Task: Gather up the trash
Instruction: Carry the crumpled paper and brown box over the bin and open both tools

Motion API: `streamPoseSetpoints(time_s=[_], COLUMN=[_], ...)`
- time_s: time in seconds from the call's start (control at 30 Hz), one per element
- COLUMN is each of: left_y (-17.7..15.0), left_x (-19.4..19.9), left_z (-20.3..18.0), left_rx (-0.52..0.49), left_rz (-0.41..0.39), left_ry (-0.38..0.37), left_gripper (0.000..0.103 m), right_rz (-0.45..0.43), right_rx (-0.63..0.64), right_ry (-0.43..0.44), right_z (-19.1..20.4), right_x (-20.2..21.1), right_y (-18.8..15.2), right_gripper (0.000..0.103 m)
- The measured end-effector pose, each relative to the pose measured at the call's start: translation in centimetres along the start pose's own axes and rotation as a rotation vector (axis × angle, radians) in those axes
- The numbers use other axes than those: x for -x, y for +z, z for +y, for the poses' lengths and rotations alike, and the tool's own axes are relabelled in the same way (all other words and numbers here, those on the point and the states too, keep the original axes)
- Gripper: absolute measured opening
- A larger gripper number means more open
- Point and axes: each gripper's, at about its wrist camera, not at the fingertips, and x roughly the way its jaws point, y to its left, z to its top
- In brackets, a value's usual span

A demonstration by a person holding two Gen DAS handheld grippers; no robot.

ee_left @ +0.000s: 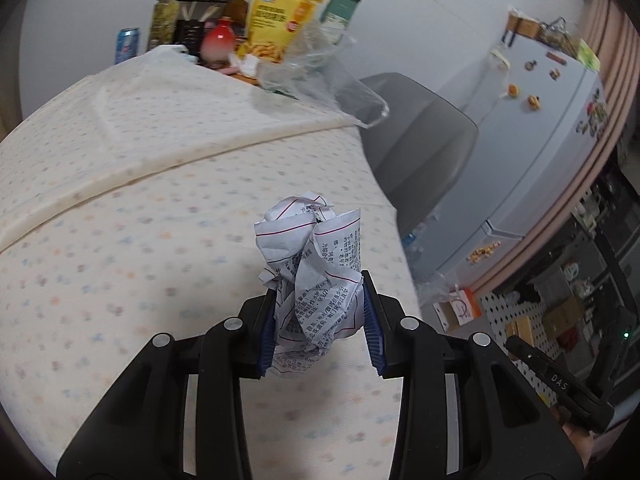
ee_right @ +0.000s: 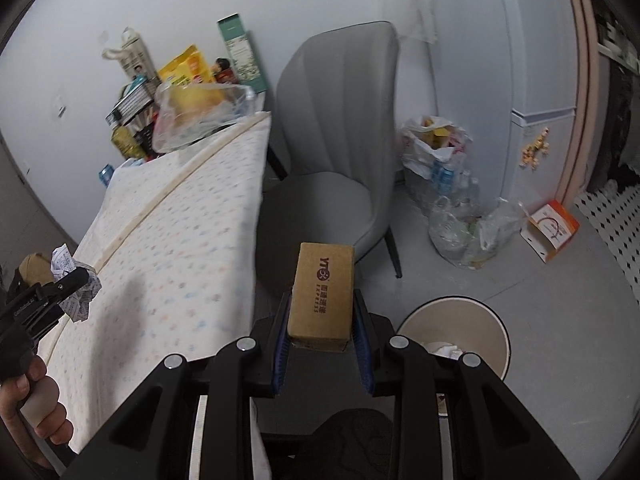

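My left gripper (ee_left: pixel 320 320) is shut on a crumpled ball of printed paper (ee_left: pixel 316 264) and holds it above the table with the dotted cloth (ee_left: pixel 140 200). It also shows at the left of the right wrist view (ee_right: pixel 74 284), with the paper ball (ee_right: pixel 80 292) in it. My right gripper (ee_right: pixel 322 328) is shut on a small brown cardboard box (ee_right: pixel 323 294) with red print, held off the table's right edge, above the floor. A round cream waste bin (ee_right: pixel 456 332) stands on the floor just right of it, with some white trash inside.
A grey chair (ee_right: pixel 340 128) stands beside the table. A clear plastic bag (ee_left: pixel 320 68), a yellow snack bag (ee_left: pixel 280 20), bottles and a can crowd the table's far end. Filled plastic bags (ee_right: pixel 448 184) and an orange-white carton (ee_right: pixel 552 228) lie on the floor by the fridge (ee_left: pixel 552 120).
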Motion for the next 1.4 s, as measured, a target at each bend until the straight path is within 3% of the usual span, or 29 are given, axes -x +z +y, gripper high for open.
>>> streamPoseSetpoints(time_s=[0.3, 0.33, 0.4, 0.73, 1.2, 1.3, 1.4], left_y=[0.0, 0.0, -0.2, -1.5, -4.2, -5.0, -6.1], left_x=[-3.9, -4.3, -4.8, -7.3, -11.3, -11.9, -12.8], left_z=[-7.4, -8.4, -9.6, -15.6, -24.5, -26.1, -27.9], left_rx=[-0.1, -0.111, -0.13, -0.227, -0.349, -0.372, -0.427], left_rz=[0.063, 0.072, 0.081, 0.136, 0.252, 0.275, 0.289], left_ry=[-0.052, -0.059, -0.068, -0.115, -0.219, -0.235, -0.256], left_gripper=[0.037, 0.037, 0.037, 0.037, 0.038, 0.044, 0.067], right_rz=[-0.022, -0.024, -0.05, -0.033, -0.126, -0.13, -0.133], right_rx=[-0.066, -0.08, -0.12, -0.212, -0.329, -0.353, -0.37], right_ry=[-0.055, -0.075, -0.081, -0.095, -0.146, -0.153, -0.159], right_z=[-6.2, -7.1, -8.9, -14.4, -20.0, -21.0, -21.8], right_x=[-0.1, -0.3, -0.1, 0.7, 5.4, 5.8, 6.1], right_y=[0.4, 0.6, 0.5, -1.5, -3.6, -4.0, -4.4], right_gripper=[0.033, 0.054, 0.074, 0.074, 0.074, 0.074, 0.074])
